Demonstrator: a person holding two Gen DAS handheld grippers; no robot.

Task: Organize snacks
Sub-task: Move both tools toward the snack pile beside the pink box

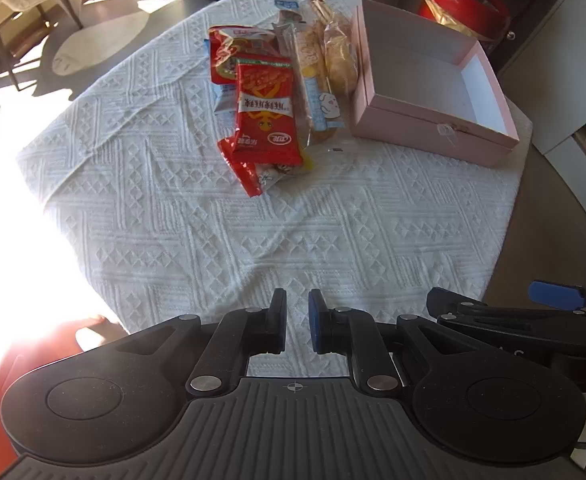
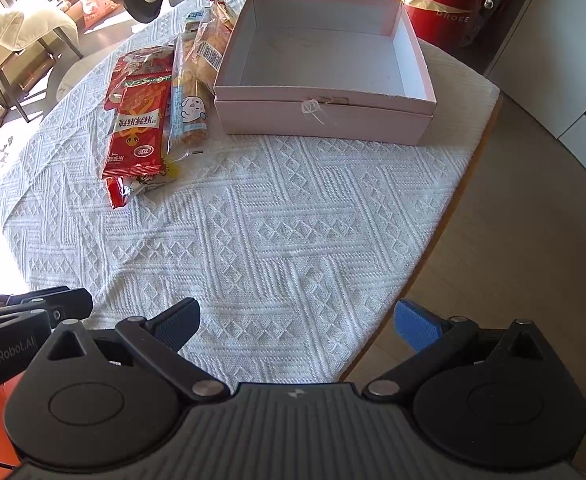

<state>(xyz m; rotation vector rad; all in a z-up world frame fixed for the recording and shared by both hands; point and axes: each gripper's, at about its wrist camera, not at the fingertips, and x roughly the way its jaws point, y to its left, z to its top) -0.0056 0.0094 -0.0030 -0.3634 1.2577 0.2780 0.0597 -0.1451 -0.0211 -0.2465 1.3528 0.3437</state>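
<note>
The left tool (image 1: 297,322) hangs over the near part of the counter with its jaws drawn narrow, only a thin slit between the pads and nothing in it. The right tool (image 2: 297,326) hangs beside it, jaws spread wide and holding nothing; one blue pad (image 2: 417,324) sits past the counter's edge, over the floor. Both tools point steeply down at the white textured cloth (image 2: 293,232) that covers the counter.

Taking the pink box (image 2: 325,80) as landmark: it stands open on the far side of the cloth, well apart from both tools, its white inside bare, with a small clear tab on its front wall. Just to the left of the box lies the pile of snacks (image 1: 277,92), touching or nearly touching the box's left wall. Closest to the box are clear-wrapped pastries (image 1: 339,60), then a long wrapper with a pale blue strip and a cartoon face (image 2: 191,110). Further left of the box, a red packet with yellow lettering (image 1: 267,116) lies on top of other red packets, and one red wrapper end (image 2: 117,194) sticks out from under it toward the tools.

Behind the box, off the counter, stands a red container (image 2: 433,4).
</note>
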